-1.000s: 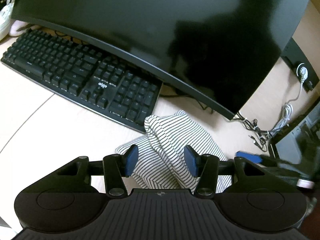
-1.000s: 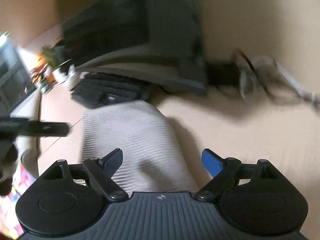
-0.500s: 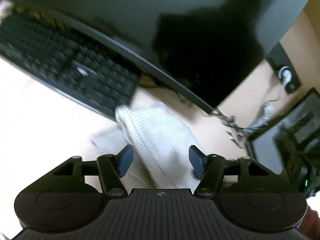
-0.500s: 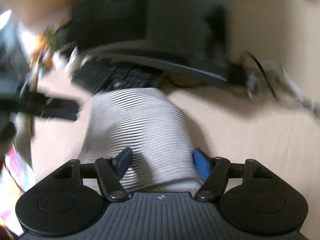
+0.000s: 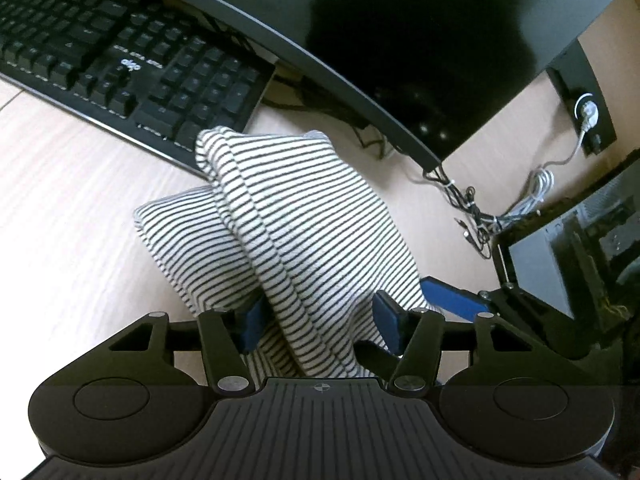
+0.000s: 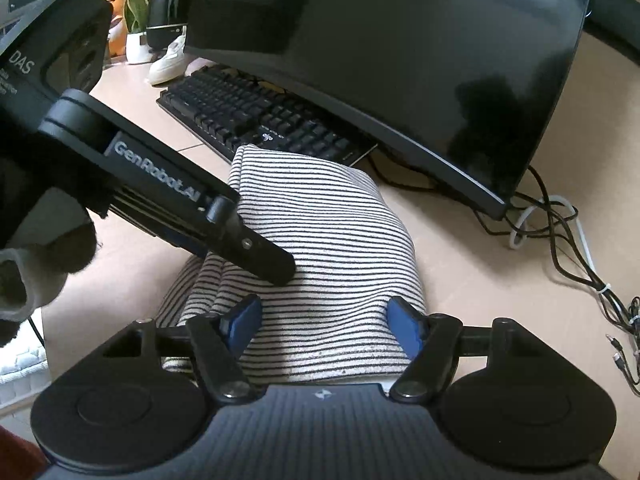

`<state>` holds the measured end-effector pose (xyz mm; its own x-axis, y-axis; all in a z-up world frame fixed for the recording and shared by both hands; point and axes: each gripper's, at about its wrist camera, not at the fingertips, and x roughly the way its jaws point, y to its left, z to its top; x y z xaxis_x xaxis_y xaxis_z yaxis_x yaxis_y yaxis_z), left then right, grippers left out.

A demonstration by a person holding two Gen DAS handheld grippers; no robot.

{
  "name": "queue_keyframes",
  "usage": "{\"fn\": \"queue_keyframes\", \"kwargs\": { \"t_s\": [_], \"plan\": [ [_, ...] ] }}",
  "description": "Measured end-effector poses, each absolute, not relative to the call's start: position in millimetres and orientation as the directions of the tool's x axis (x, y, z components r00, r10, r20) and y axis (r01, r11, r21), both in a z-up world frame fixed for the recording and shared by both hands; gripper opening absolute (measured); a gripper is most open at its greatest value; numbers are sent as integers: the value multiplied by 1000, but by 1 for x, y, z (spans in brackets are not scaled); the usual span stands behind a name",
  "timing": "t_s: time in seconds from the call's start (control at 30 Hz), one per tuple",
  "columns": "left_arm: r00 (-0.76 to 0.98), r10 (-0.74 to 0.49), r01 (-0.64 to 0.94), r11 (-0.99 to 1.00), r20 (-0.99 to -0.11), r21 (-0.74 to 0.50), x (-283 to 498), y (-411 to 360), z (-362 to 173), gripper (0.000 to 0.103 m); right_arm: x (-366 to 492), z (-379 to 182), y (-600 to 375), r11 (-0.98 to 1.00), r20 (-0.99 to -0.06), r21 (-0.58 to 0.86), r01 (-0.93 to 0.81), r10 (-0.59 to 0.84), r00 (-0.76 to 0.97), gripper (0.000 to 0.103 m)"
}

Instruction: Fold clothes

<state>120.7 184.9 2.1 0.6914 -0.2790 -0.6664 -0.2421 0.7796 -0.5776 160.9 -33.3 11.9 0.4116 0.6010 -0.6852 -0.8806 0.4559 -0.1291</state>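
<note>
A folded black-and-white striped garment (image 5: 288, 216) lies on the light wooden desk in front of the keyboard; it also shows in the right wrist view (image 6: 328, 248). My left gripper (image 5: 320, 322) is open, its blue pads on either side of the garment's near folded edge. My right gripper (image 6: 326, 324) is open too, its blue pads straddling the near end of the garment. The left gripper's body (image 6: 168, 196) reaches in from the left in the right wrist view and rests on the garment's left side.
A black keyboard (image 5: 120, 56) and a large dark monitor (image 5: 400, 20) stand just behind the garment. Cables (image 6: 568, 248) lie on the desk at the right. A computer case (image 5: 572, 248) stands at the right. A shoe (image 6: 168, 60) and a plant sit far left.
Both grippers moved in closer over the garment. The right gripper's jaws narrowed around the garment's end. The left gripper shifted forward and to the right along the folded edge.
</note>
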Motion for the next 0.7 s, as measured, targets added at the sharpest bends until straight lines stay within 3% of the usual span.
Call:
{"fn": "queue_keyframes", "kwargs": {
  "t_s": [0.17, 0.23, 0.33, 0.47, 0.7],
  "plan": [
    [688, -281, -240, 782, -669, -575, 125, 184, 0, 61, 156, 8, -15, 463, -688, -136, -876, 592, 420, 71],
    [692, -259, -241, 797, -674, -554, 124, 183, 1, 38, 156, 10, -16, 466, -686, -135, -874, 593, 422, 73],
    [717, -242, -225, 808, -654, -544, 108, 186, 9, 23, 162, 21, -31, 473, -672, -54, -879, 634, 383, 85],
    [720, -231, -221, 817, -654, -533, 87, 195, 3, 19, 186, 27, -58, 528, -637, 121, -841, 691, 342, 101],
    [726, -268, -206, 795, -634, -571, 88, 201, -7, 22, 234, -27, -64, 637, -694, 350, -687, 669, 268, 101]
  ]
}}
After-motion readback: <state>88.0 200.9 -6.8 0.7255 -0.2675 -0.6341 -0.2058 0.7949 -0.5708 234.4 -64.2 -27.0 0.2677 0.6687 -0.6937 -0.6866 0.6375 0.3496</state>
